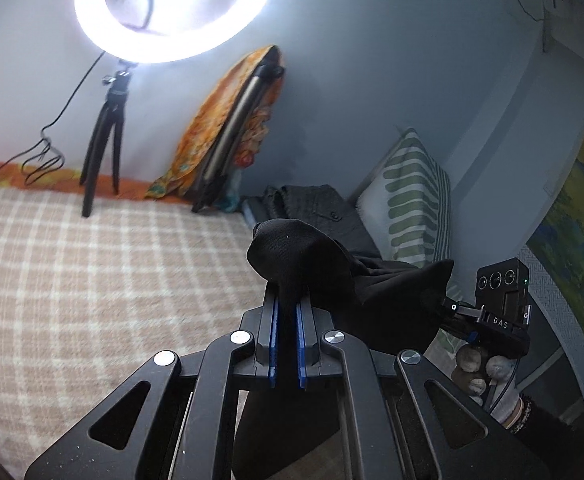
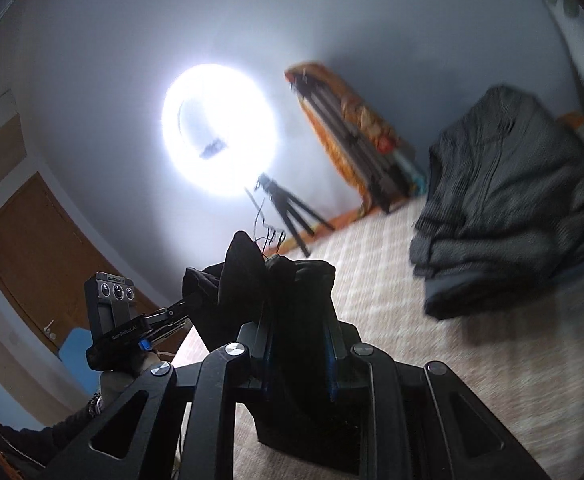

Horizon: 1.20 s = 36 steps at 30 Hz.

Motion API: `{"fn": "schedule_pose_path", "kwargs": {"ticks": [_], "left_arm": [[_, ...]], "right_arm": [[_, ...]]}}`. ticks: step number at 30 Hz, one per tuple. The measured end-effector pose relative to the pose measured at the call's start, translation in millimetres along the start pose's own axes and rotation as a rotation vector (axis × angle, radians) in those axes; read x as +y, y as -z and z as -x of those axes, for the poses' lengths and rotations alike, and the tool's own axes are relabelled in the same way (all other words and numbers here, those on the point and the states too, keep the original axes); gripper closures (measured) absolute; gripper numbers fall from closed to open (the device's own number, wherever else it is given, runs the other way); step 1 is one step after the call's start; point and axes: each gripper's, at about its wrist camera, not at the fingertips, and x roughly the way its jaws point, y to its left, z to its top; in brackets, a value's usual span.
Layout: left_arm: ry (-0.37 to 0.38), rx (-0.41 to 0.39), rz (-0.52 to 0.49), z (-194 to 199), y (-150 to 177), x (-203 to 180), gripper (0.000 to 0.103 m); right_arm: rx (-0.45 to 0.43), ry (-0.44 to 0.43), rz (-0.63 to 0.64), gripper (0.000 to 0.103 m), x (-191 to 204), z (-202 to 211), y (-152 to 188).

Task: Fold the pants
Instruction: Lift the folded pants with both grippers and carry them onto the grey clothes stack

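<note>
Left wrist view is showing a bed with a checked blanket (image 1: 91, 264) stretching to the wall, a glowing ring light (image 1: 173, 10) on a tripod standing at its far edge. A folded grey garment (image 2: 504, 200) is lying at the far right corner by a striped pillow (image 1: 412, 200). Black pants (image 1: 304, 256) are hanging raised above the blanket between both tools. Left gripper (image 1: 287, 304) is pinching a thin fold nearly closed; right gripper (image 2: 300, 320) is clamping a thicker bunch, jaws slightly parted.

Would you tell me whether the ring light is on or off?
On: the ring light glows bright white, washing out the wall around it in both wrist views.
</note>
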Motion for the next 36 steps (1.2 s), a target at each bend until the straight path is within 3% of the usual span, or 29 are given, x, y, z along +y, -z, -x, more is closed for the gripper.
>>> {"fn": "schedule_pose_path", "kwargs": {"ticks": [10,25,36], "left_arm": [[0.044,-0.026,-0.082,-44.3,-36.2,-47.9,0.098],[0.092,-0.045,-0.141,-115.6,-88.2,-92.5,0.098],[0.06,-0.016,-0.11,-178.6,-109.9,-74.8,0.098]], "right_arm": [[-0.129,0.044,-0.002,0.084,-22.1,46.7,-44.3],[-0.222,0.11,0.002,0.084,-62.7,87.1,-114.1],[-0.184,0.171,0.002,0.084,-109.8,59.8,-160.6]]}}
